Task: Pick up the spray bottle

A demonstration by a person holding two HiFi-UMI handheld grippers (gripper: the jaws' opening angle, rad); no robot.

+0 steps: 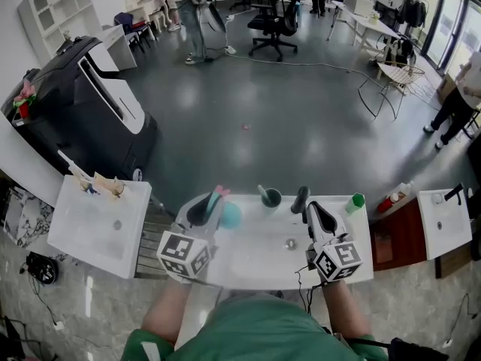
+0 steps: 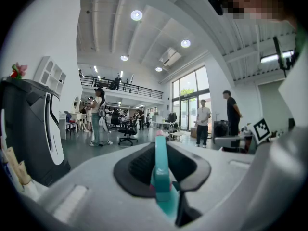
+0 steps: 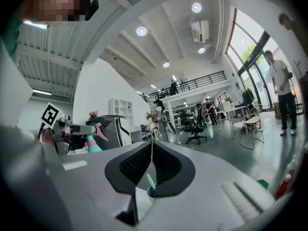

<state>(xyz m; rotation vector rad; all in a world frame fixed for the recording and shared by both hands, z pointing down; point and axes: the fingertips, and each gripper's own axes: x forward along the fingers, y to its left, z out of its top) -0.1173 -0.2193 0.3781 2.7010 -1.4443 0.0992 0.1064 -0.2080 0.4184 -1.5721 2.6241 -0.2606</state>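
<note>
The spray bottle (image 1: 230, 216) is teal with a pink trigger, and it is lifted over the left end of the white sink (image 1: 255, 265). My left gripper (image 1: 213, 200) is shut on its neck. In the left gripper view the bottle's teal head (image 2: 161, 173) stands upright between the closed jaws of that gripper (image 2: 161, 148). My right gripper (image 1: 312, 205) hovers level over the sink's right side, shut with nothing in it. The right gripper view shows its jaws (image 3: 150, 146) pressed together and, far left, the spray bottle (image 3: 91, 142) held in the other gripper.
A dark cup with a toothbrush (image 1: 270, 196) and a black faucet (image 1: 301, 198) stand at the sink's far edge. A green-capped bottle (image 1: 353, 203) and a red bottle (image 1: 387, 202) are to the right. A second basin (image 1: 101, 228) lies left; several people stand beyond on the grey floor.
</note>
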